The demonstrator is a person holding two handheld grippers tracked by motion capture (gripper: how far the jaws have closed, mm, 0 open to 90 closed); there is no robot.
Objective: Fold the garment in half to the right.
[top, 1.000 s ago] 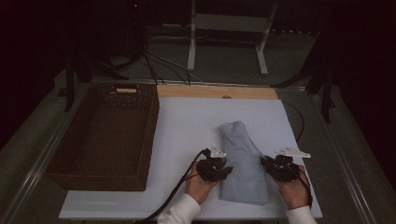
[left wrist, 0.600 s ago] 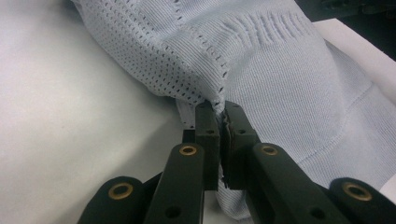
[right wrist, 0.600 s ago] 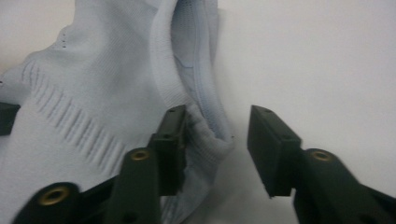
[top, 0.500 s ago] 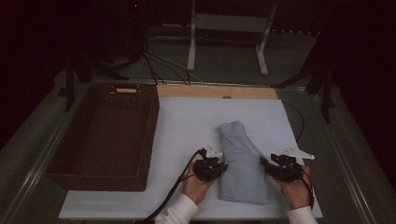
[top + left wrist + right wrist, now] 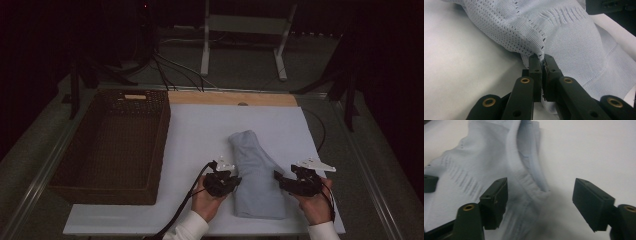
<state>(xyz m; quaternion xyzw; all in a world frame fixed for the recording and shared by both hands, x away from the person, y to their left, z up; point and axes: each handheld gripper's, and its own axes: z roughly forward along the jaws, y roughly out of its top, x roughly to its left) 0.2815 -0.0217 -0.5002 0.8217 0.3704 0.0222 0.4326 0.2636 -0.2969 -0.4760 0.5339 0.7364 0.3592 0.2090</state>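
Both of my grippers have drifted slightly apart from where they sat a second ago, the left one edging outward along the garment's left side. I now have the left gripper (image 5: 235,181) at the near left edge of the pale blue knitted garment (image 5: 257,175), and in the left gripper view its two black jaws are pressed together with a fold of the knit (image 5: 564,42) pinched between their tips, the fabric rising up and away from the white sheet (image 5: 461,62). My right gripper (image 5: 281,180) sits at the garment's near right edge; in the right gripper view its jaws stand wide apart, with the ribbed edge of the cloth (image 5: 529,182) lying between them, and I cannot tell whether either jaw touches it. I see the garment folded into a long bundle on the white table cover (image 5: 200,135), lying roughly lengthwise away from me, between my two hands. Well to its left stands the dark wicker basket (image 5: 70,175), on the table's left side.
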